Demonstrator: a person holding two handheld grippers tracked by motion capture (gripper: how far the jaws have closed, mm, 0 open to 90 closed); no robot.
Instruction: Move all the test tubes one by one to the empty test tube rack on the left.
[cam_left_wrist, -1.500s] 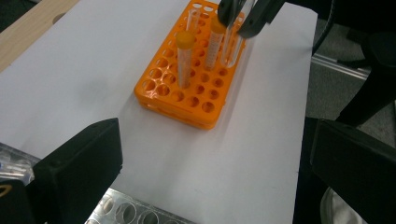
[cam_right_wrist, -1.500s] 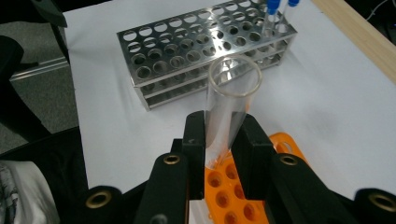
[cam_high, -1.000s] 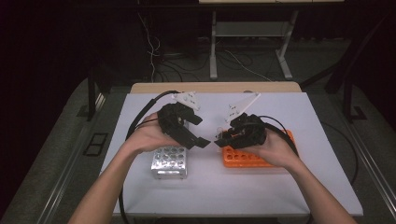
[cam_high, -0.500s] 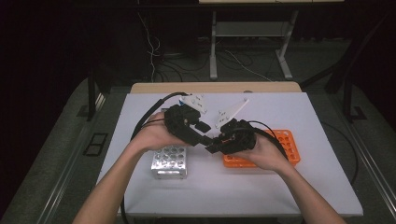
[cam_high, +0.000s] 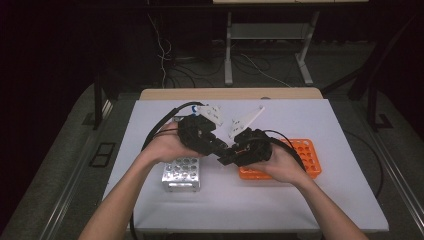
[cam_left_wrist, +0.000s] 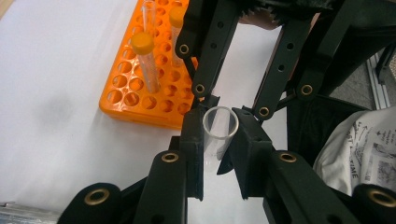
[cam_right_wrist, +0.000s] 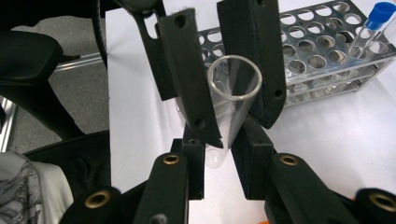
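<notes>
So you've got both grippers meeting nose to nose over the middle of the table (cam_high: 310, 200), between the two racks. Your left gripper (cam_high: 216, 148) comes in from the left, your right gripper (cam_high: 231, 154) from the right, tips just about touching each other.

The tube (cam_left_wrist: 219, 133) is a clear glass one, no cap on it, open mouth showing. It's up in the air between the grippers, not in either rack. In the left gripper view your left jaws have just been closing and now the pads sit against both sides of the tube, so it's pinched there. In the right gripper view your right jaws are also clamped on the same tube (cam_right_wrist: 231, 100), down near its rounded bottom, while the left gripper's pads press it higher up near the rim. So both grippers are pinching it at once.

The orange rack (cam_high: 306, 159) sits on the right side of the table, partly under your right hand (cam_high: 282, 167). In the left gripper view it holds a couple of tubes with yellow caps (cam_left_wrist: 142, 42). The metal rack (cam_high: 181, 174) is on the left, just under your left hand (cam_high: 167, 147), and in the right gripper view there's a blue-capped tube (cam_right_wrist: 373, 21) standing in it
</notes>
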